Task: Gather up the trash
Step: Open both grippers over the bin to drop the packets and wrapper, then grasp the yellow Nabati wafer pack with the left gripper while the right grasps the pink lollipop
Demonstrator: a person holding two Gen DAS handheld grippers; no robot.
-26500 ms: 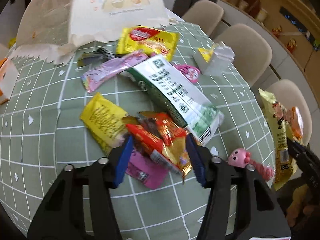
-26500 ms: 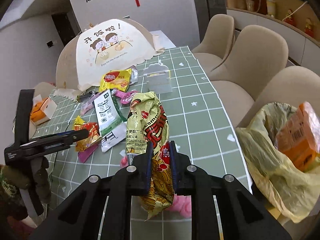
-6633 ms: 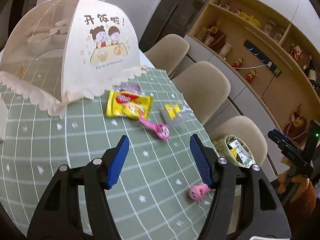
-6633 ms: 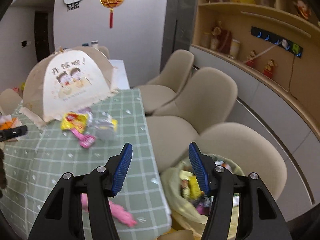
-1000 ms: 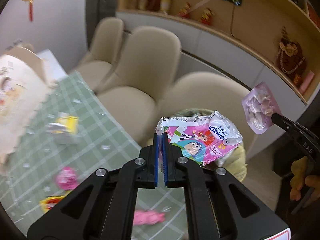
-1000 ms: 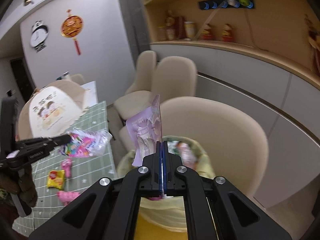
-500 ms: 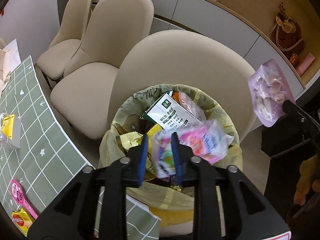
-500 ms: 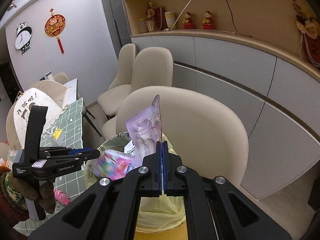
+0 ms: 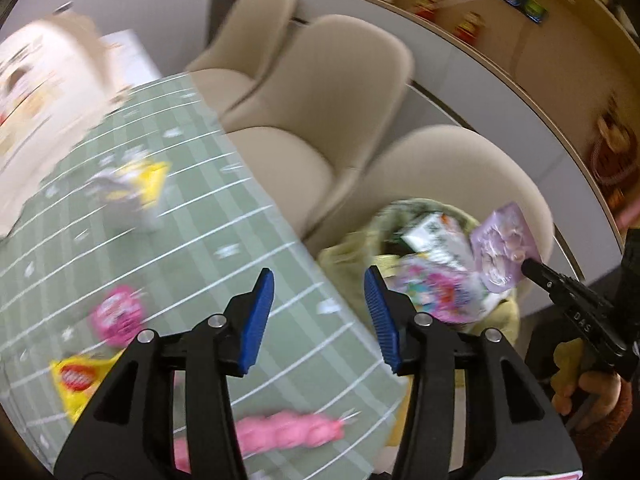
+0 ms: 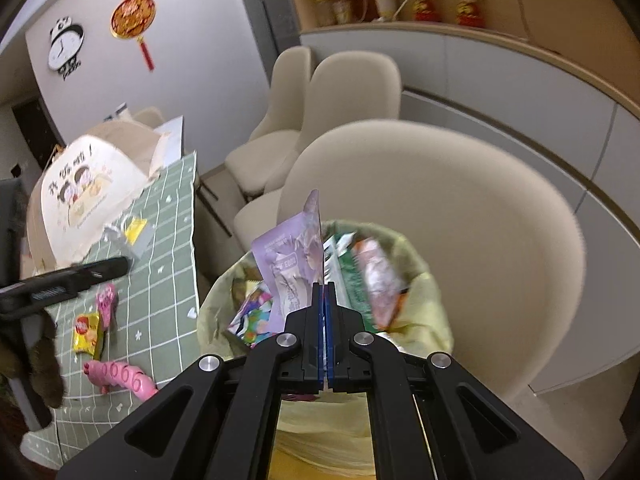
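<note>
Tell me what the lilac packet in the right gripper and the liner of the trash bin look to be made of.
Lilac packet: seemingly thin plastic film with a soft sheen; it creases and stands up thin-edged from the right gripper.
Bin liner: likely thin yellow-green plastic film, slightly see-through, rumpled and folded over the rim.

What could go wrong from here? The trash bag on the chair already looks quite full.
The purple snack pouch, clamped in the right gripper, could slide off the heaped wrappers if dropped now. The yellow-green plastic trash bag sits unsupported on the beige chair; pressing down may tip it.
</note>
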